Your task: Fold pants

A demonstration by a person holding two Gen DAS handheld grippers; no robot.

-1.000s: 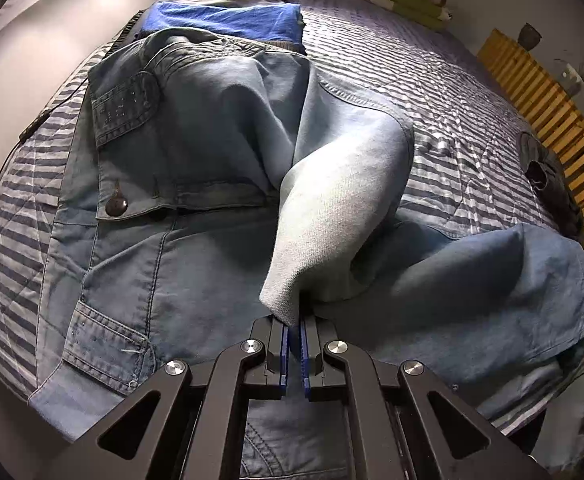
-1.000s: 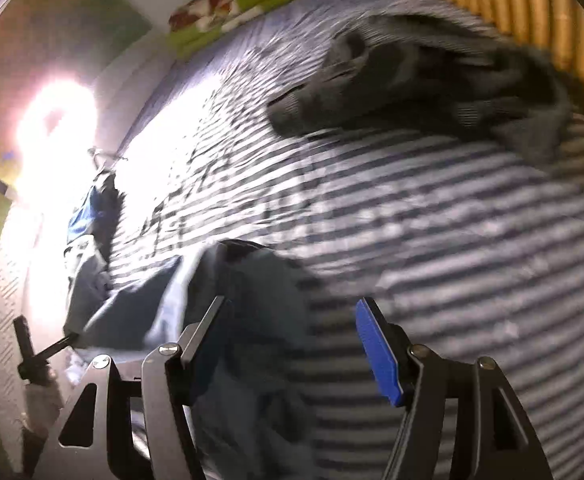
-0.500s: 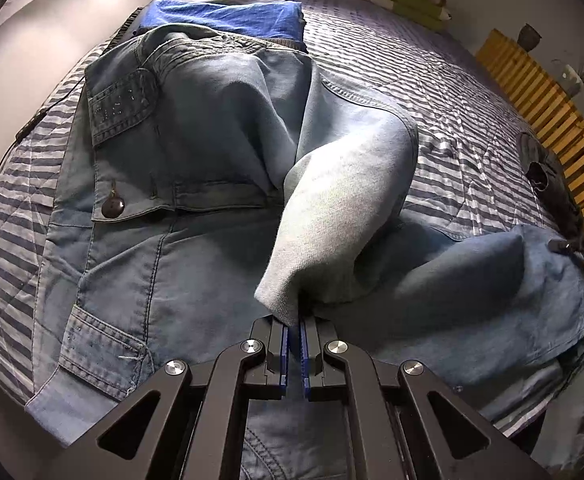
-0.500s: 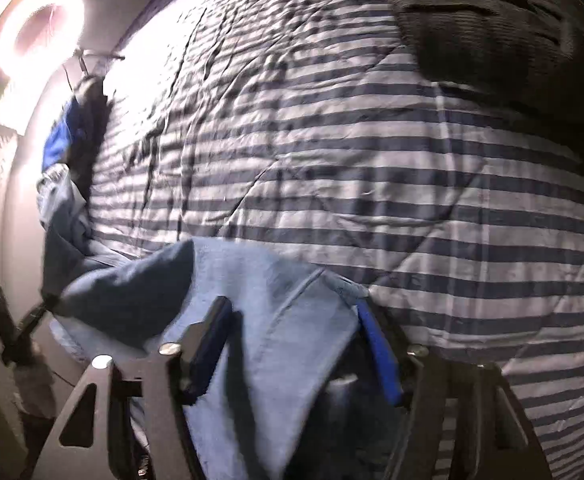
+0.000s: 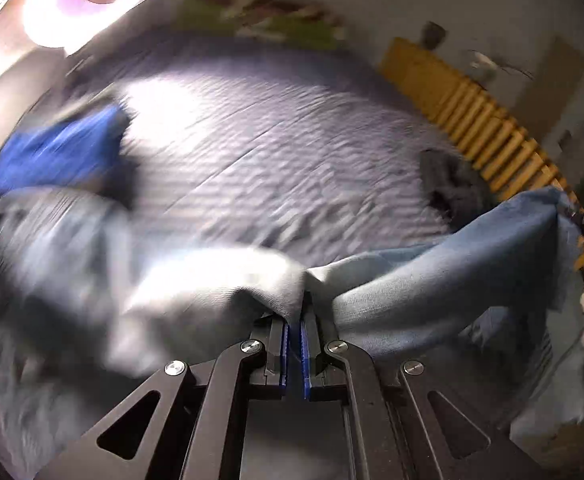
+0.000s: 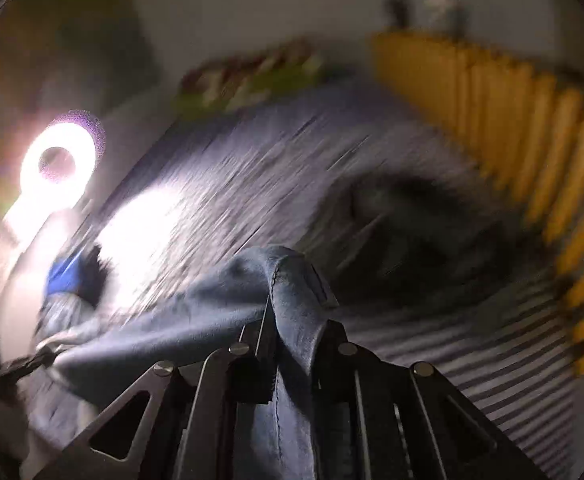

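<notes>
Left gripper [image 5: 295, 320]: its jaws are pressed together and pinch a pale fold of the pants [image 5: 431, 288].
Right gripper [image 6: 292, 316]: its jaws have just been closing and now pinch a hemmed edge of the same pants.
Pants: the blue cloth hangs stretched between the two grippers, lifted above the striped bed cover [image 5: 276, 160].
Other clothes: a blue folded thing [image 5: 56, 152] lies at the far left and a dark heap [image 5: 451, 188] lies near the yellow slats [image 5: 487, 128].
Picture: very blurry.
</notes>
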